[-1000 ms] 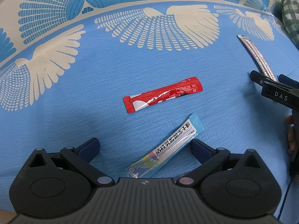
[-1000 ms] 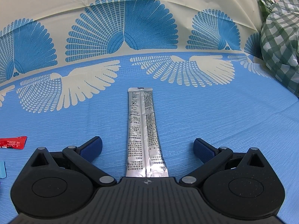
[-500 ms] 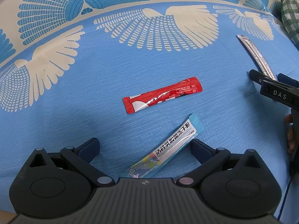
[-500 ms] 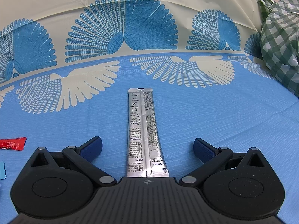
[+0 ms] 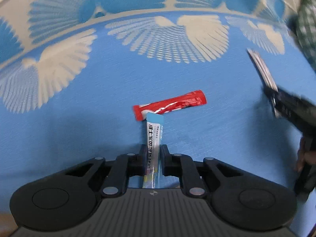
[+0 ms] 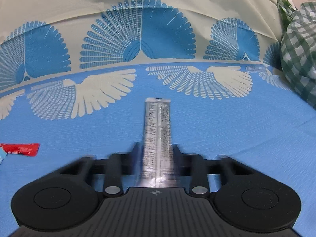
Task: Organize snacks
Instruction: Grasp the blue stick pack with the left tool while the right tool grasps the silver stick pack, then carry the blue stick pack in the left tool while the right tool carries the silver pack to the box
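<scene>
My left gripper (image 5: 151,149) is shut on a light blue stick packet (image 5: 154,133), which points straight ahead; its far end overlaps the near edge of a red stick packet (image 5: 171,103) lying on the blue cloth. My right gripper (image 6: 156,150) is shut on a long silver stick packet (image 6: 157,124), which points forward. In the left wrist view the right gripper (image 5: 276,100) shows at the right with the silver packet (image 5: 260,67) in it. The red packet's end (image 6: 21,149) shows at the left of the right wrist view.
The blue tablecloth (image 5: 79,118) has white wing prints and a cream border (image 6: 158,4) at the back. A bunched green checked cloth (image 6: 300,55) lies at the far right. A hand (image 5: 305,156) holds the right gripper.
Both grippers have shut: the left on the blue packet, which turned to point forward, the right on the silver packet. Both views are blurred by motion.
</scene>
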Demonstrator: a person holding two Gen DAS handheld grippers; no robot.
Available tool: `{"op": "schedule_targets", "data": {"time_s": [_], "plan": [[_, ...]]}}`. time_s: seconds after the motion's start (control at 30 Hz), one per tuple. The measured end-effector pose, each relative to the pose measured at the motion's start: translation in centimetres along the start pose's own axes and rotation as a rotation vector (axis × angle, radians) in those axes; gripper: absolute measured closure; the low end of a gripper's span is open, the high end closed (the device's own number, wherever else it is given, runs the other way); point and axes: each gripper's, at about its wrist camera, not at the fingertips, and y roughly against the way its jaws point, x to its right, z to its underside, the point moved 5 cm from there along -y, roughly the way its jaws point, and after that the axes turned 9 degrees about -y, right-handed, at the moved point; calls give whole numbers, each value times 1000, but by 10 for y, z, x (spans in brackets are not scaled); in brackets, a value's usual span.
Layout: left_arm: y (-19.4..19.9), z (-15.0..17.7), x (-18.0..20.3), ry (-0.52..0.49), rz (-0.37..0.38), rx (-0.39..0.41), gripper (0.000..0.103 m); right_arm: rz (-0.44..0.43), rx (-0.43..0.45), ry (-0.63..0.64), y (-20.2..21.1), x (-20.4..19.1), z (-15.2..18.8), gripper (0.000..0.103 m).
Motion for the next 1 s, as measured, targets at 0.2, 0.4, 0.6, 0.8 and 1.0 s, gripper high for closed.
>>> {"op": "schedule_targets", "data": {"time_s": [0.2,0.4,0.6,0.8,1.0], "plan": [[58,18,-7,59,32,47,97,-34,-30,-73,46,0,-6,76],[143,52,-5,74,38,179,103,-98,8,-139,130,2,-7,76],[154,75,-6,122,74,119,101,-97,-7,-170,185,0,15,76],[97,75,-12,203,-25,1,32,11,-129,-202,168,16,60,75],[27,59,-18,225,-76,-104,32,78,-184,-198,130,33,85,70]]}}
